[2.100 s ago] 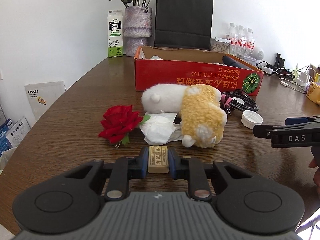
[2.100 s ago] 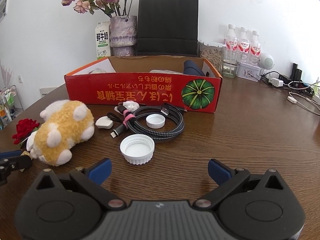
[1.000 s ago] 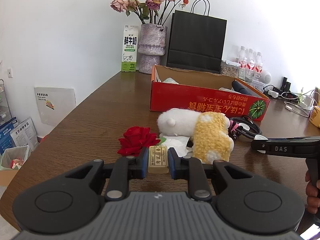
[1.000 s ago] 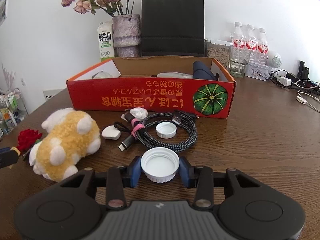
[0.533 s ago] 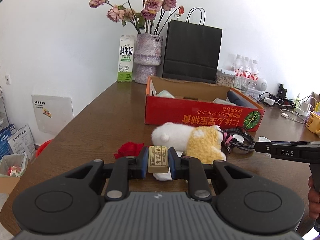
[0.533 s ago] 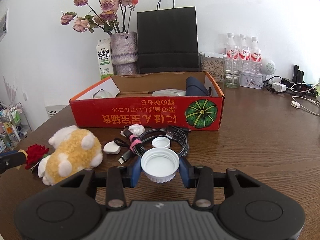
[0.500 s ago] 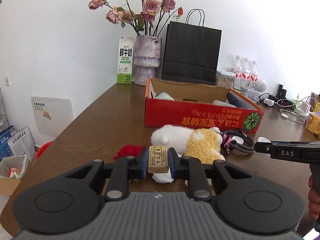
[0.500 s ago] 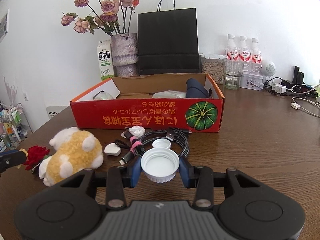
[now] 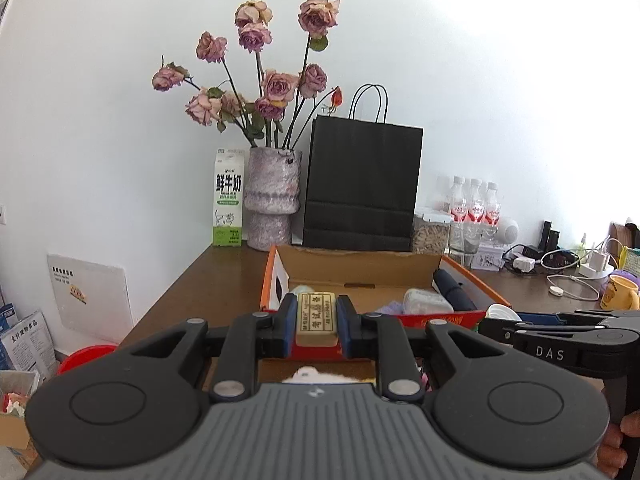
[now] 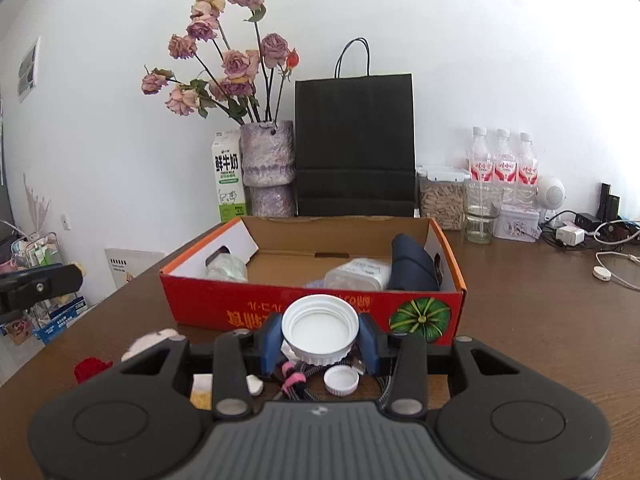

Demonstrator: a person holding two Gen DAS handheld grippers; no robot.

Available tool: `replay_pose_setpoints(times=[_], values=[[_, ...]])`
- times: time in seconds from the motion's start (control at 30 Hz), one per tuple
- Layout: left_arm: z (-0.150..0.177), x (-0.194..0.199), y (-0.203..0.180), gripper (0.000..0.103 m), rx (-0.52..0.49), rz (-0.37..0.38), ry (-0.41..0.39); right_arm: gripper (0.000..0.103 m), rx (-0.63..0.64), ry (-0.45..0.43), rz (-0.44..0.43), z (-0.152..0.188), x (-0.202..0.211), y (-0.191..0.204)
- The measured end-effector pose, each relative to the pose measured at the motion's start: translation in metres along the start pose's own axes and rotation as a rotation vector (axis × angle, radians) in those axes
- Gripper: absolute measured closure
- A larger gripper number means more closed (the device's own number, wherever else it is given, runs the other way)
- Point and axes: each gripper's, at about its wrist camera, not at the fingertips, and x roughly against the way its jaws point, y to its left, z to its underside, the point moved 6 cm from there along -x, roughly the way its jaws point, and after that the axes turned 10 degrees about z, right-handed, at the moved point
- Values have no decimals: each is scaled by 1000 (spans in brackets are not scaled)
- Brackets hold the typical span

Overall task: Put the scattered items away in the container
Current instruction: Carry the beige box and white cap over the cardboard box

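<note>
Left gripper (image 9: 316, 326) clamps small stiff tan eraser block (image 9: 315, 319) by its long sides, right gripper (image 10: 319, 338) pinches light, rigid, slippery-looking white bottle cap (image 10: 320, 328) across its rim, both in front of red cardboard box (image 10: 304, 304).

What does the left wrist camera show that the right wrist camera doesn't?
Left only: the left gripper clamping a tan eraser, and a yellow mug. Right only: the right gripper clamping a large white lid, with a small white cap lying on the table. Both: the red box, vase of roses, black bag.
</note>
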Motion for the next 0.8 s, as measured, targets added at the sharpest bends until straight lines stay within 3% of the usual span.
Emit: replay_pose_setpoints(times=[0.5, 0.7, 0.8], values=[[-48, -81, 0, 82, 35, 4, -61, 64, -57, -90, -22, -64, -59, 15], [-50, -134, 12, 82, 82, -29, -56, 64, -75, -75, -36, -60, -105, 27], [-34, -157, 20, 82, 77, -17, -1, 64, -68, -35, -39, -44, -122, 28]])
